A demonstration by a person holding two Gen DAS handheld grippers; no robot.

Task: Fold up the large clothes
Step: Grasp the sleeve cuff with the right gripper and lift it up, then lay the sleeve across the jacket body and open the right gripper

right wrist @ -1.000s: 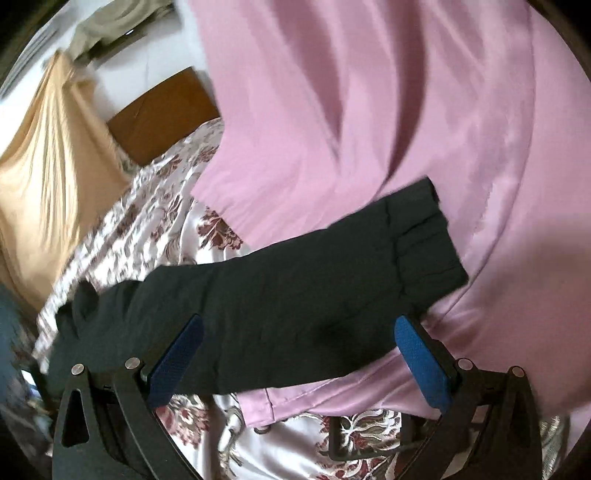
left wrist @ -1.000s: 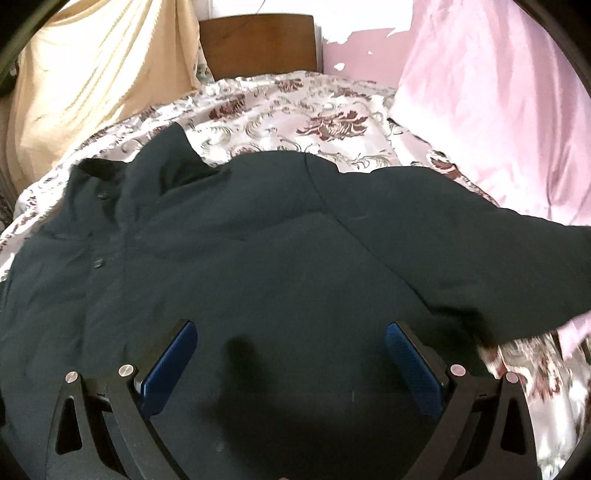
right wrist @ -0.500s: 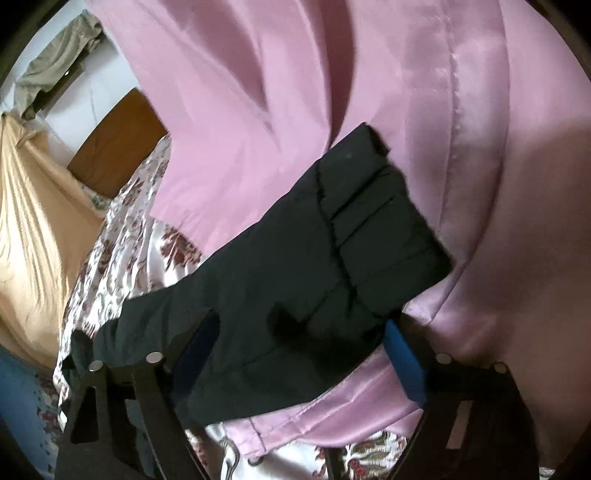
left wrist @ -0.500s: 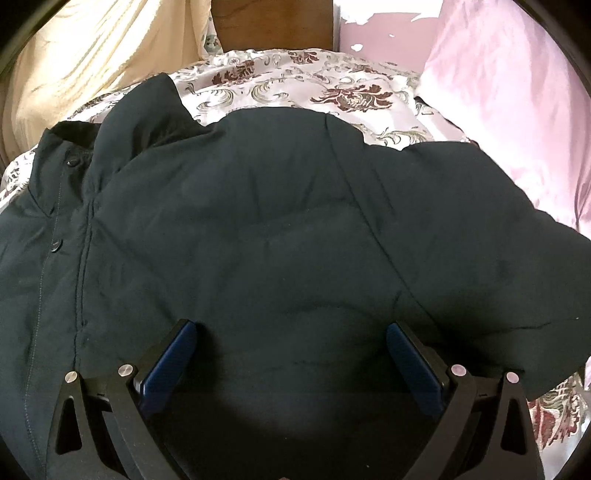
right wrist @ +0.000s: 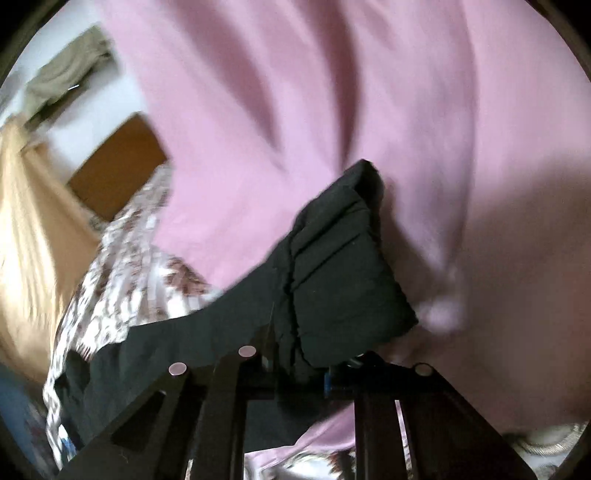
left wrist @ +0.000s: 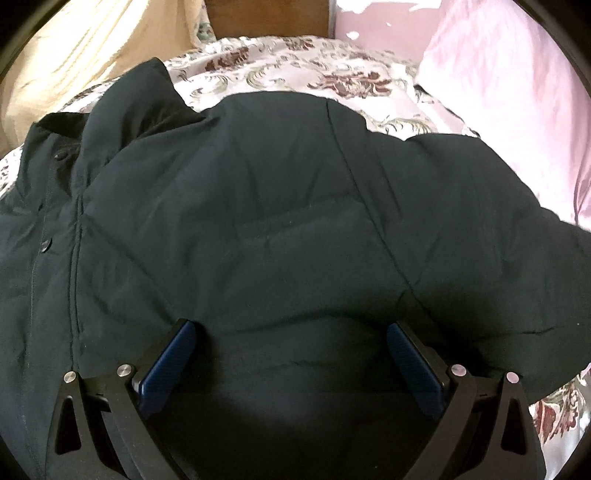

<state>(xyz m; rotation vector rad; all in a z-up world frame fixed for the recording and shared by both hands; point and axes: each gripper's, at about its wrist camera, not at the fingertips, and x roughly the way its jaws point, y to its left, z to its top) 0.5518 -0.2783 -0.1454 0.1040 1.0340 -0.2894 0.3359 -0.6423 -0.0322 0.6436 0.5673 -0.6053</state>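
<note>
No readable writing. We see our left gripper (left wrist: 291,332) spread wide over the dark jacket (left wrist: 258,221); right gripper (right wrist: 295,363) fingers clamp its cuff (right wrist: 343,280).

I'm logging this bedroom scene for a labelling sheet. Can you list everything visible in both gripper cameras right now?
jacket: one, dark green-black, spread across the bed, snaps down its front at left
sleeve cuff: one, same dark fabric, pinched in the right gripper
bedsheet: one, white with maroon floral print, under the jacket
pink quilt: one, satin pink, right side of the bed
headboard: one, brown wood, far end
cream curtain: one, pale yellow, far left
olive cloth: one, hanging upper left, blurred
left gripper: open, above the jacket
right gripper: shut on the cuff
</note>
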